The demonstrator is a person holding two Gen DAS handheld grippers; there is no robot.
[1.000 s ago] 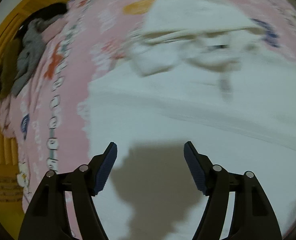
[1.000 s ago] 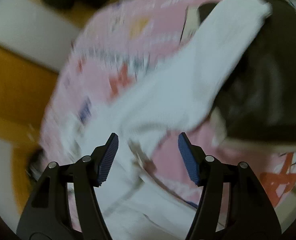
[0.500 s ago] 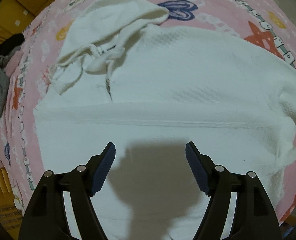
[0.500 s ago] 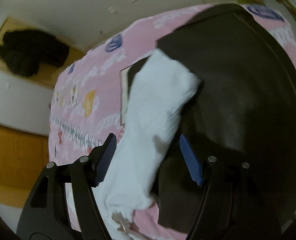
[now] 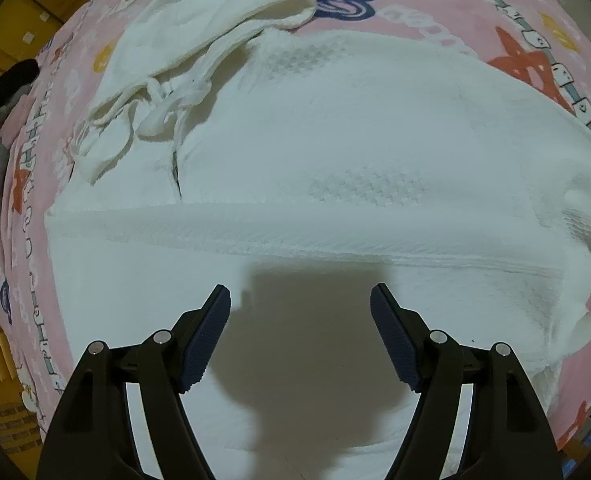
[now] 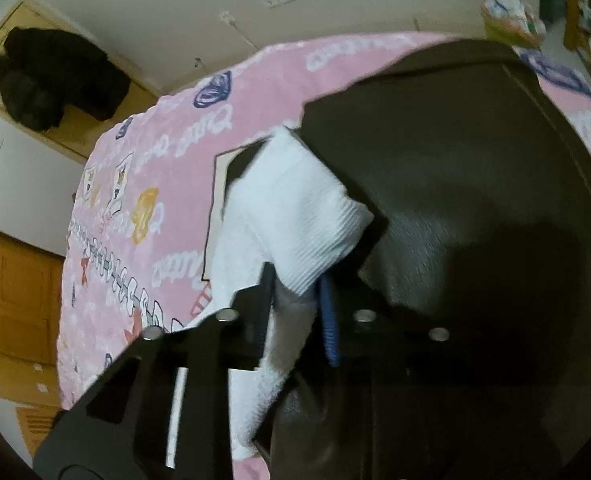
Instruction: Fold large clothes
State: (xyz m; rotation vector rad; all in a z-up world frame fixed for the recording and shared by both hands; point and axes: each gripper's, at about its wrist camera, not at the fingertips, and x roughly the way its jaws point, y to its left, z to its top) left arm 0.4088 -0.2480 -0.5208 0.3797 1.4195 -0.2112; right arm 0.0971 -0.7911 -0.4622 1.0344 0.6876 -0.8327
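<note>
R gripper (image 6: 295, 312) closing on white sleeve cuff (image 6: 315, 220); L gripper (image 5: 300, 332) released over hoodie (image 5: 335, 140). Risk: thin pinch, cuff slips mid-fold.

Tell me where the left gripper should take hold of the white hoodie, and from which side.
Likely the folded edge running across the white hoodie, just ahead of the open left gripper. Come straight down from above with a finger on each side of that raised ridge: it is thicker than the flat cloth around it. The right gripper is closing on the ribbed cuff.
</note>
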